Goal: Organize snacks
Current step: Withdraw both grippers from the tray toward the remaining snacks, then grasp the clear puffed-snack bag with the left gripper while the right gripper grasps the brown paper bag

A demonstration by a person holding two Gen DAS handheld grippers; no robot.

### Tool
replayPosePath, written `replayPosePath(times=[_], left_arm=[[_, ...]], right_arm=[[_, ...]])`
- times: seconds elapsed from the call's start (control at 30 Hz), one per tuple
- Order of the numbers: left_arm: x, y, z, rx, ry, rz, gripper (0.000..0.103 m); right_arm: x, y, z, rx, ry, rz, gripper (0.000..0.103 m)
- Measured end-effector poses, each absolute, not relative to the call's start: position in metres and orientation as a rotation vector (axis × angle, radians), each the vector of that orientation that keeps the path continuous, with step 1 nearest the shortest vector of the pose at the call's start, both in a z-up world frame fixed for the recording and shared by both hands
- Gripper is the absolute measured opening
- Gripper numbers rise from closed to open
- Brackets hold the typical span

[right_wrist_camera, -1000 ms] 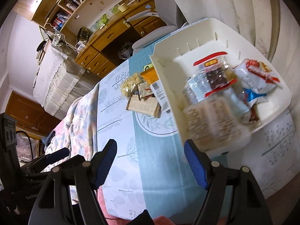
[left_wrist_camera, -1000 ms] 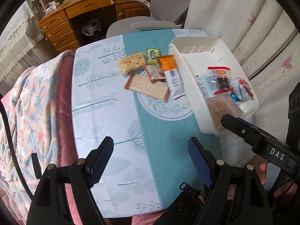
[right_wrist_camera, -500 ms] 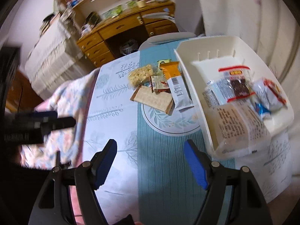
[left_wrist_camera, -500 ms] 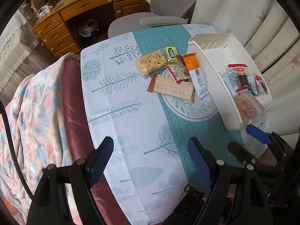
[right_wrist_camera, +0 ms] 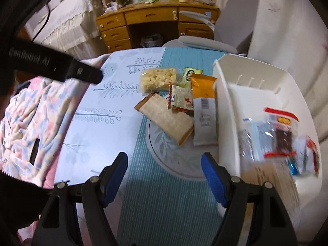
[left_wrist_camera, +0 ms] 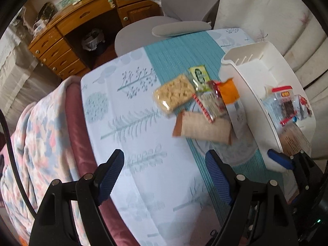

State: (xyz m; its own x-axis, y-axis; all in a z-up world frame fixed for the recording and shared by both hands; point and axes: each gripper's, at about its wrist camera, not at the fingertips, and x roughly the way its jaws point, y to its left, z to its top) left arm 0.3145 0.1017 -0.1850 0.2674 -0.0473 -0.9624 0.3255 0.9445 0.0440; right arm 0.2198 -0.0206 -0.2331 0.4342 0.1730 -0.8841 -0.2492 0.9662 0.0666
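Several snack packs lie in a cluster on the table: a clear pack of puffed squares (right_wrist_camera: 158,78) (left_wrist_camera: 174,95), a beige wafer pack (right_wrist_camera: 167,118) (left_wrist_camera: 205,129), a small red-and-white pack (right_wrist_camera: 181,99), an orange-and-white pack (right_wrist_camera: 204,110) and a green pack (right_wrist_camera: 191,74). A white basket (right_wrist_camera: 227,106) (left_wrist_camera: 252,110) at the right holds several packs, one with red stripes (right_wrist_camera: 283,131). My left gripper (left_wrist_camera: 165,179) is open and empty above the near table. My right gripper (right_wrist_camera: 164,178) is open and empty, just near of the cluster.
The table has a tree-print cloth with a teal runner (right_wrist_camera: 174,194). A floral blanket (left_wrist_camera: 37,143) lies at the left. A grey chair (left_wrist_camera: 164,26) and a wooden desk (right_wrist_camera: 155,20) stand beyond the table. A curtain (left_wrist_camera: 266,10) hangs at the right.
Both grippers have swung left and pulled back from the basket toward the snack cluster. Both stay open and empty. The snacks have not moved.
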Motion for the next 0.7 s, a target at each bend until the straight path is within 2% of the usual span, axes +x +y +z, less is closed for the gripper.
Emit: replayPosePath(times=[0.17, 0.7], left_arm=[[0.344, 0.092, -0.205, 0.297, 1.262, -0.294, 0.081], [0.415, 0.056, -0.284, 0.413, 1.297, -0.443, 0.081]], right_arm=[[0.242, -0.008, -0.25, -0.141, 1.086, 0.291, 0.08], [0.295, 0.006, -0.306, -0.217, 1.113, 0.28, 0.08]])
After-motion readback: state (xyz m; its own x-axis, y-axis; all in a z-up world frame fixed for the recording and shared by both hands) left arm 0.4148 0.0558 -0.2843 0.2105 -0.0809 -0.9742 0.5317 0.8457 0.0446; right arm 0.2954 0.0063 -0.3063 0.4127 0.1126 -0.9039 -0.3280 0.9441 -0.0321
